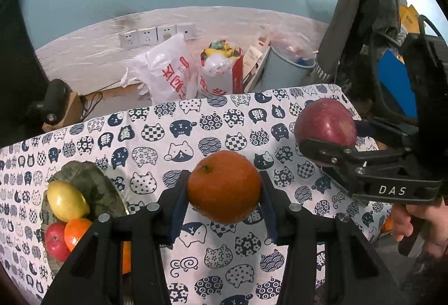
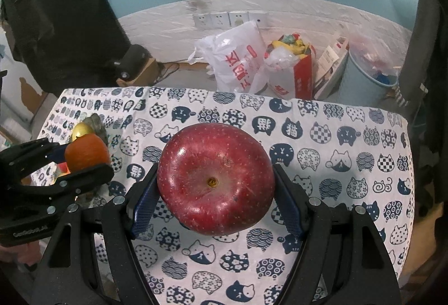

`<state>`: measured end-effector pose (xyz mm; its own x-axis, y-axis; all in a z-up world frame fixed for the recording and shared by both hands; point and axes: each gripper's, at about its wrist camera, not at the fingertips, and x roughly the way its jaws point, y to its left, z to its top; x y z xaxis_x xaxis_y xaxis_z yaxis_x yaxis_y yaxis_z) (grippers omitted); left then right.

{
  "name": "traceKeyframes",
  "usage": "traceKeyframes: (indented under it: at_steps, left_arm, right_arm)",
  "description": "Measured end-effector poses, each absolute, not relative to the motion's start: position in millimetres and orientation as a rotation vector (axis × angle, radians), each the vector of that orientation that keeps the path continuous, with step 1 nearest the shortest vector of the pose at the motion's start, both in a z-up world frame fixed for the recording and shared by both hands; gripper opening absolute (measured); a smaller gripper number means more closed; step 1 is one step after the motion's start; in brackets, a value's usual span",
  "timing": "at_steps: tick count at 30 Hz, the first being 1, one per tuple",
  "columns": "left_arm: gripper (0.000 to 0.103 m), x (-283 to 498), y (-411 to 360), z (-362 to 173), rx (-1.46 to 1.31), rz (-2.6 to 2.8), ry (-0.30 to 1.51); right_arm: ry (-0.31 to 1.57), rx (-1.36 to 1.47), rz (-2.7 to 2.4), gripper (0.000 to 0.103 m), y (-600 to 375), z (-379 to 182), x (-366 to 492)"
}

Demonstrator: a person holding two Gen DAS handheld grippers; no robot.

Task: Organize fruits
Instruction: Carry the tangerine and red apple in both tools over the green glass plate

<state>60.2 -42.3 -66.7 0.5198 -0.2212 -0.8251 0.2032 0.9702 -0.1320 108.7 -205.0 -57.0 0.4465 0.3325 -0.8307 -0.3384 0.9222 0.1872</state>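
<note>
The left tool (image 1: 224,190) is clamped on an orange (image 1: 224,186), its blue pads pressing the fruit's two sides, held clear above the cat-print surface (image 1: 156,142). The right tool (image 2: 215,184) grips a large red apple (image 2: 215,179) the same way, calyx end facing the camera. Both fruits are round and smooth, pinched only across their middles, so a quick swing or tilt could let either roll out and drop. The two tools hang close together and could knock each other. At the left edge, the plate (image 1: 84,176) already holds a yellow-green apple (image 1: 67,200), a small red apple (image 1: 56,240) and another orange (image 1: 76,230); a hard set-down there could push one off.
</note>
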Motion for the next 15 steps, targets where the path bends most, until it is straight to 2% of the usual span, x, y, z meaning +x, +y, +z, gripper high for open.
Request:
traceKeyframes:
  at_steps: [15]
  left_arm:
    - [0.048,39,4,-53,-0.064,-0.187,0.957]
  right_arm:
    - [1.007,-0.048,0.483,0.076,-153,-43,103]
